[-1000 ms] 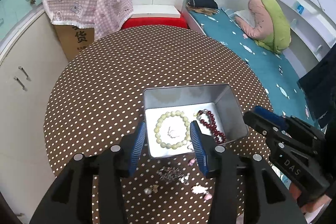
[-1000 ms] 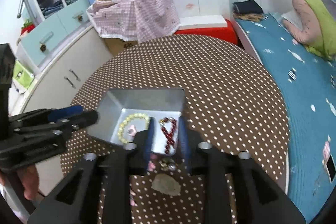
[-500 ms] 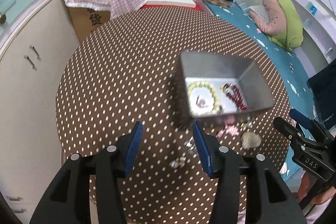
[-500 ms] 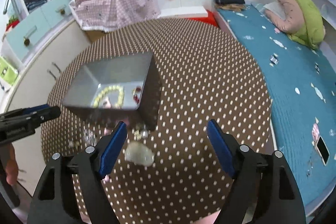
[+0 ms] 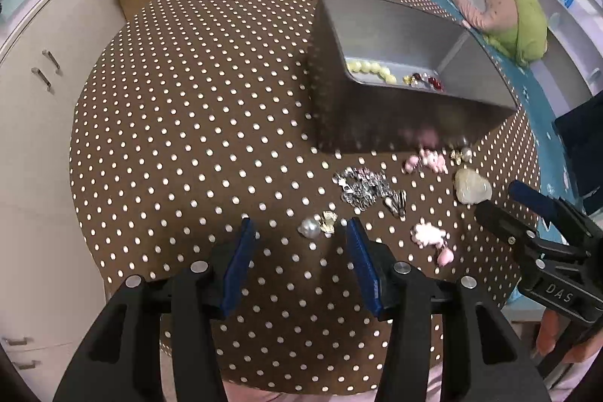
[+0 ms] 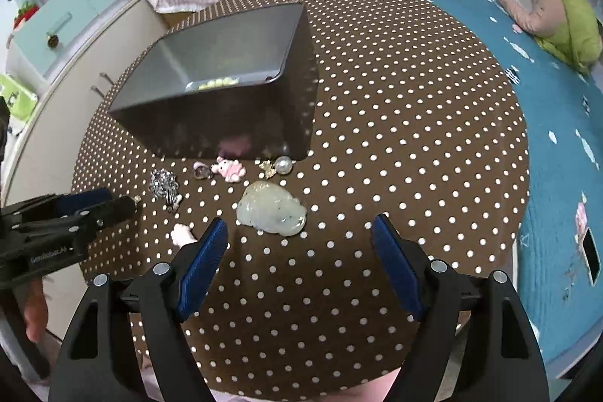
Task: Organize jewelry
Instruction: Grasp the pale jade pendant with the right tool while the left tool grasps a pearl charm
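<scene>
Lettering "DAS" marks right gripper [image 5: 501,204] body.

We see even, bright indoor light; the metal tin [image 5: 395,25] gleams softly, its near wall smeared with blur, and fisheye edges bend darkly.

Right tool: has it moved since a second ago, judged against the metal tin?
Yes. The right tool has pulled back from the metal tin toward the table's near edge, and its jaws have opened wide.
</scene>
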Motion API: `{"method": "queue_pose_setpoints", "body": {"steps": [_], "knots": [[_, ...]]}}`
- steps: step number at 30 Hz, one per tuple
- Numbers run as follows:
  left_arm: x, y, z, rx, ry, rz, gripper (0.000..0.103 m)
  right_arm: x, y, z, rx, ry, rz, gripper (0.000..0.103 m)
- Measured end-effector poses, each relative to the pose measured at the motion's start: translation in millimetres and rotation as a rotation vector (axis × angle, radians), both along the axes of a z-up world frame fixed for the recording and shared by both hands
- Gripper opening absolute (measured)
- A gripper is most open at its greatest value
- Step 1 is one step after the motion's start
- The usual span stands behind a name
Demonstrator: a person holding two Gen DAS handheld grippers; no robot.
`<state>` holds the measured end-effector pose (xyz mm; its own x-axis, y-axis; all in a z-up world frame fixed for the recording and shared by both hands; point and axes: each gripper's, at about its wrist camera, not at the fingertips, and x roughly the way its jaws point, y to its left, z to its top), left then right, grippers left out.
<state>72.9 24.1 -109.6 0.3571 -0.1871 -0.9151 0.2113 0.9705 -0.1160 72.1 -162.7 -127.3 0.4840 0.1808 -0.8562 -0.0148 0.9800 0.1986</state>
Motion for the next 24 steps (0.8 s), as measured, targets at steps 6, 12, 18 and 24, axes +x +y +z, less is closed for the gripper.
{"method": "queue_pose_setpoints", "body": {"steps": [6,12,18,24], "knots": [[-4,-6,-4,0.066,-0.044,0.000,0.033,4,13,-1,-0.015,-0.006,0.025,0.076],[-8,-9,-5,0.070,-0.045,0.004,0.009,7,27,-3,-0.069,-0.027,0.043,0.072],[-2,4,-5,-0.011,-0.011,0.023,0.009,6,37,0,-0.038,-0.036,0.130,0.022],[-1,10,-6,-0.025,-0.004,0.028,0.010,6,33,1,-0.015,-0.035,0.124,0.022]]}}
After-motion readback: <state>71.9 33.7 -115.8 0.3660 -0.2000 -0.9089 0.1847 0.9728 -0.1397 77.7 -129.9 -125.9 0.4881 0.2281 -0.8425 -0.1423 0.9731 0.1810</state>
